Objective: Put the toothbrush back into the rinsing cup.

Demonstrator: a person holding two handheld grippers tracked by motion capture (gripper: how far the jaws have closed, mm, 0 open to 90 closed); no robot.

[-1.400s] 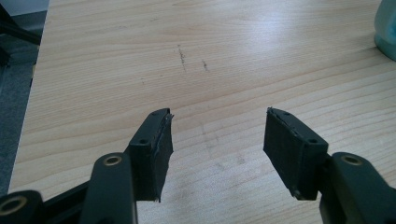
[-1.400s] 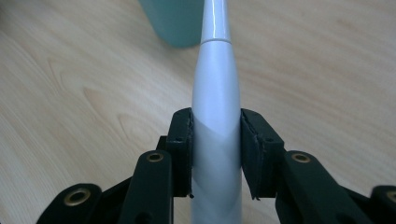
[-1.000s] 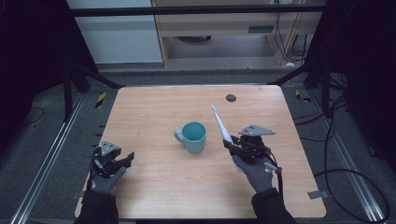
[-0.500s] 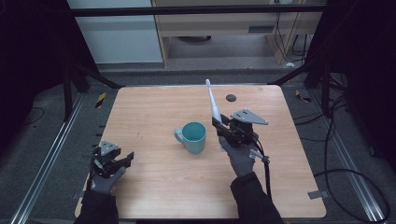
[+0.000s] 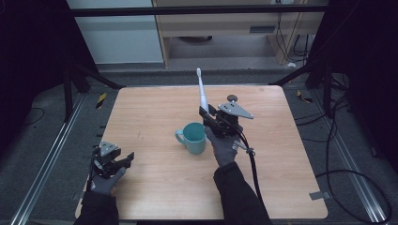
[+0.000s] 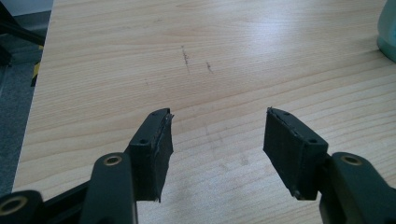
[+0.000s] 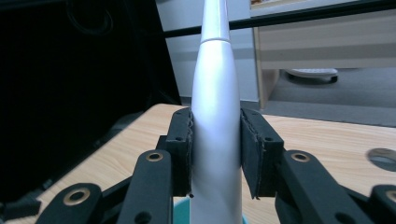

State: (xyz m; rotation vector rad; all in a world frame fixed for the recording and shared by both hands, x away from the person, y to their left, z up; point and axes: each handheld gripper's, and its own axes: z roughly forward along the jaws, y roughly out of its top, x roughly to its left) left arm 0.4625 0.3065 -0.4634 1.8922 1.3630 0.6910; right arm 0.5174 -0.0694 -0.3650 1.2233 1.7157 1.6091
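We clamp the right gripper (image 5: pixel 205 114) on the electric toothbrush (image 7: pixel 215 135), upright just above the teal mug (image 5: pixel 194 137). Its smooth, rigid handle may slip; grip the thick body. The left gripper (image 6: pixel 217 140) rests agape.

The right gripper (image 5: pixel 205 114) is raised, jaws clamped (pads pressing both sides). The left gripper (image 5: pixel 123 160) rests low, jaws apart.
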